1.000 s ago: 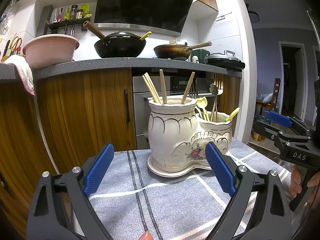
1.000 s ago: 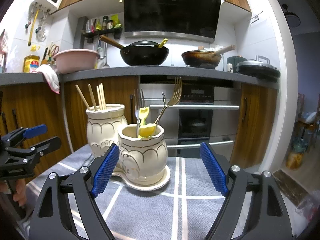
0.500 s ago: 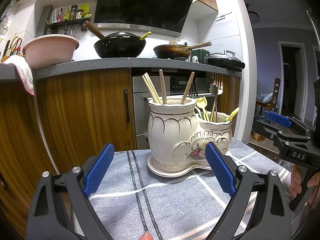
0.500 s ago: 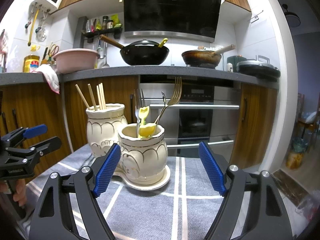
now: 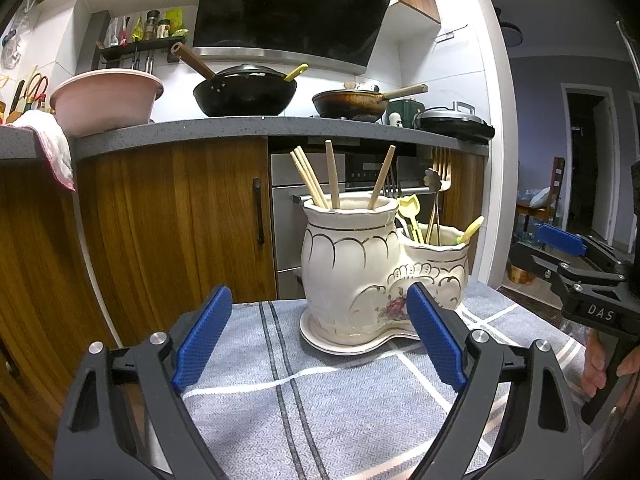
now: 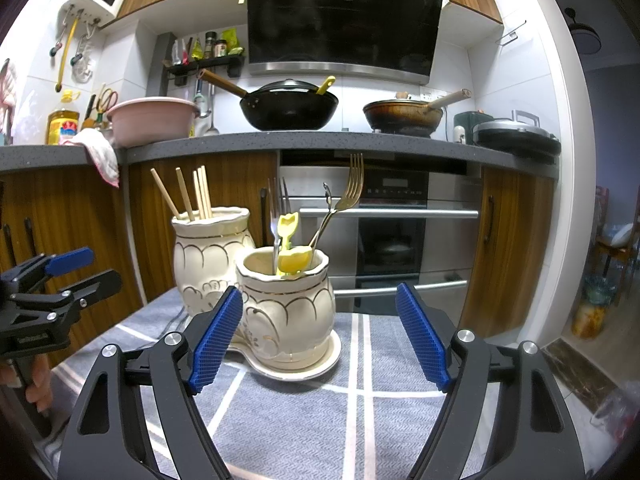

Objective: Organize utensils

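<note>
left hand-held gripper [image 5: 318,338]: jaws closing slightly, nothing between pads | right hand-held gripper [image 6: 320,338]: gaping wide, empty | holder [image 5: 372,276]: sitting on grey cloth [image 5: 320,408], chopsticks [image 5: 316,180] in tall pot, forks [image 6: 352,184] in short pot
</note>
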The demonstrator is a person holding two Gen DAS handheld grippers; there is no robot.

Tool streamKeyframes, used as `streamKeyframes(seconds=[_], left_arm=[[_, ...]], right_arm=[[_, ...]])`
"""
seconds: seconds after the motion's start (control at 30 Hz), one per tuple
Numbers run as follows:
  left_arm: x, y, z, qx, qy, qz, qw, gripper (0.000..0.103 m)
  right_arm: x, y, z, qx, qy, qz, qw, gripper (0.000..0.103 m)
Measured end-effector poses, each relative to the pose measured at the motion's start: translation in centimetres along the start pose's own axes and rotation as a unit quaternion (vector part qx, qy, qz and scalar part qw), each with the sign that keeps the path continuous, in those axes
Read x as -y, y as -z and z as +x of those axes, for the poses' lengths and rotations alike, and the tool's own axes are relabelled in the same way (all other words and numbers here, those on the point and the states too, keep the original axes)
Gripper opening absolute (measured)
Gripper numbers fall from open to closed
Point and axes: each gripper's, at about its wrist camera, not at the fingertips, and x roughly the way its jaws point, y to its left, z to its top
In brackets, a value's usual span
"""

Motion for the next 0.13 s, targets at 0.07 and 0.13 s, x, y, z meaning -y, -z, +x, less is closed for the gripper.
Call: streamKeyframes(seconds=[0.07,0.13], left_arm=[[-0.02,-0.02,0.02,-0.001,0.001,0.000,1.0000,0.088],[-0.05,-0.05,0.02,-0.001,0.001,0.000,1.0000,0.088]], right_arm=[[0.00,0.00,-0.01,0.000,0.000,0.000,1.000,0.079],[0.01,0.00,0.02,0.000,0.000,0.000,1.000,0.079]])
